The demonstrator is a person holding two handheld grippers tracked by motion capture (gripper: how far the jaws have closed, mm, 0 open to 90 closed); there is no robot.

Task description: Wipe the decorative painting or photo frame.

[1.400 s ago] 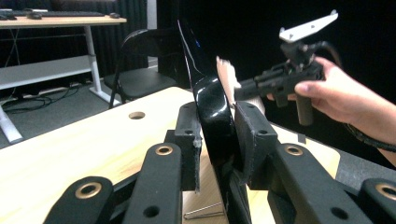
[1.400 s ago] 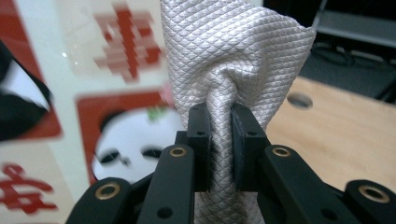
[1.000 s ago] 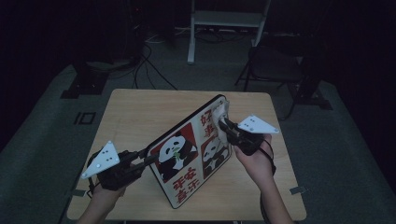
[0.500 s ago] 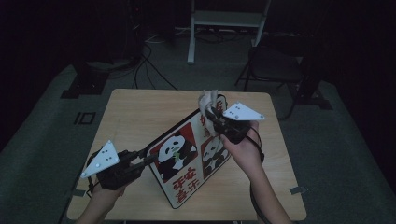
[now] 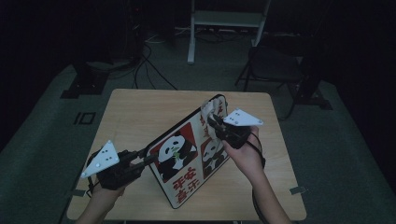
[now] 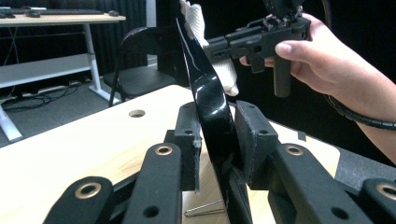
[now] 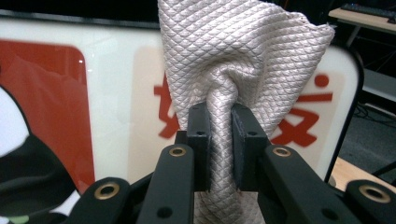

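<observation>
A glossy board (image 5: 187, 158) printed with pandas and red characters stands tilted on edge across the table. My left gripper (image 5: 145, 157) is shut on its near left edge; in the left gripper view the black board edge (image 6: 212, 107) sits clamped between my jaws. My right gripper (image 5: 212, 122) is shut on a bunched cream quilted cloth (image 5: 209, 112), held against the upper right part of the board's printed face. The right gripper view has the cloth (image 7: 233, 60) pinched between the pads, with the board face (image 7: 93, 93) right behind it.
The wooden table (image 5: 135, 112) has bare surface behind the board and a small hole (image 6: 137, 113) in its top. A folding chair (image 5: 273, 65) and a white stand (image 5: 224, 18) are beyond the far edge, with cables on the floor.
My right gripper has moved the cloth from the board's right side up toward its top right corner. The left gripper and the board have stayed still.
</observation>
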